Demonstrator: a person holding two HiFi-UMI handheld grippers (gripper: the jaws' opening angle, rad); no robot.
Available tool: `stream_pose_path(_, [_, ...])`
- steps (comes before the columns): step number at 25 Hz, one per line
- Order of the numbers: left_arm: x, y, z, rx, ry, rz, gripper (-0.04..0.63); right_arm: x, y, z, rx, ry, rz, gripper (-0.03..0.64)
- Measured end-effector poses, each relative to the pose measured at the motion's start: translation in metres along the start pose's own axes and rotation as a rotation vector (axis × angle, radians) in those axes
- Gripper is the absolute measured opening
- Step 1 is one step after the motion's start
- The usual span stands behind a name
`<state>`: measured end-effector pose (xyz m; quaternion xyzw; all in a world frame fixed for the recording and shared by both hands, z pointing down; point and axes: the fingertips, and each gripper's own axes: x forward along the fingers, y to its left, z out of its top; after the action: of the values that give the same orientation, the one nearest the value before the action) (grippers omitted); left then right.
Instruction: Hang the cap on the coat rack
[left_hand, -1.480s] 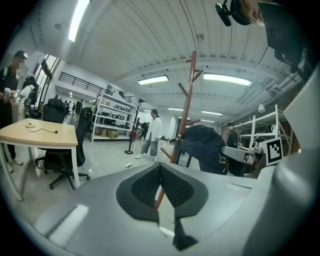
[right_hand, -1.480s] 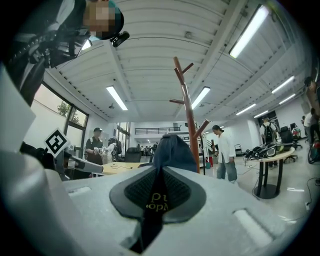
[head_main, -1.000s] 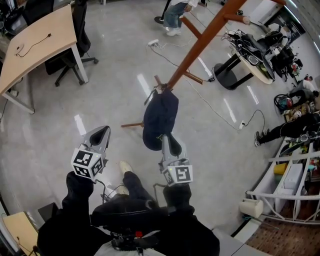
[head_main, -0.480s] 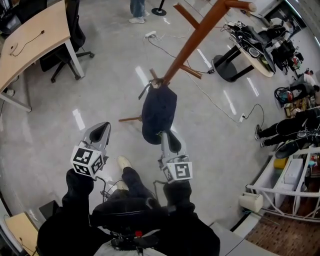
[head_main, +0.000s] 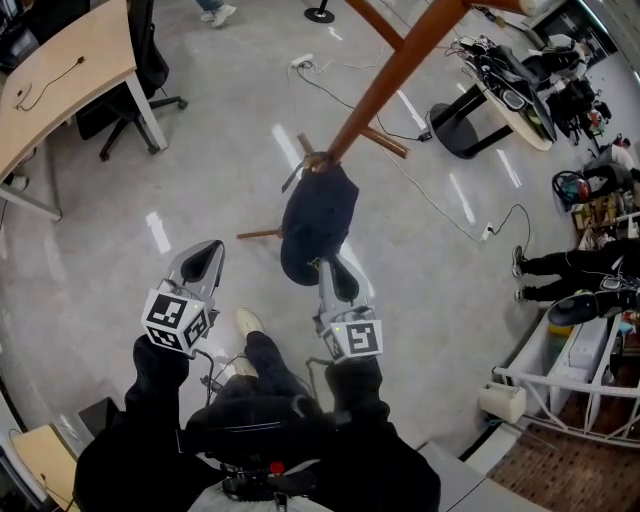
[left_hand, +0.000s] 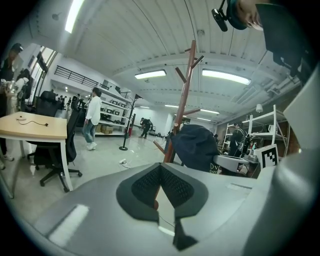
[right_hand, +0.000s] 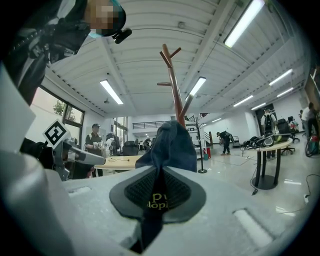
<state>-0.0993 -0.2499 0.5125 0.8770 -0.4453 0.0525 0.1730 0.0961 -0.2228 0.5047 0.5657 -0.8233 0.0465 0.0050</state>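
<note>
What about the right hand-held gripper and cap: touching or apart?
Touching. The right gripper view shows the right hand-held gripper clamped on the cap.

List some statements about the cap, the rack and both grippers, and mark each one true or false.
1. The right gripper is clamped on the cap. True.
2. The left gripper grips the cap too. False: nothing is between its jaws, and it sits apart from the cap.
3. The cap lies on the floor. False: it is up at the rack, its top by a lower peg.
4. The cap is dark blue. True.
5. The rack is white metal. False: it is brown wood.
</note>
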Motion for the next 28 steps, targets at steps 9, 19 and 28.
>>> stream_pose_path(9, [0.006,0.008,-0.005,-0.007,0.018,0.000,0.003,0.012,-0.002,-0.006,0.004,0.011,-0.006,0.034])
stream_pose_path(19, [0.010,0.015,-0.020,-0.019,0.039,0.004,0.003,0.020,-0.006,-0.019,0.008,0.024,-0.012,0.034])
stream_pose_path(28, [0.015,0.022,-0.036,-0.029,0.078,0.003,0.003,0.031,-0.008,-0.035,0.015,0.047,-0.018,0.034])
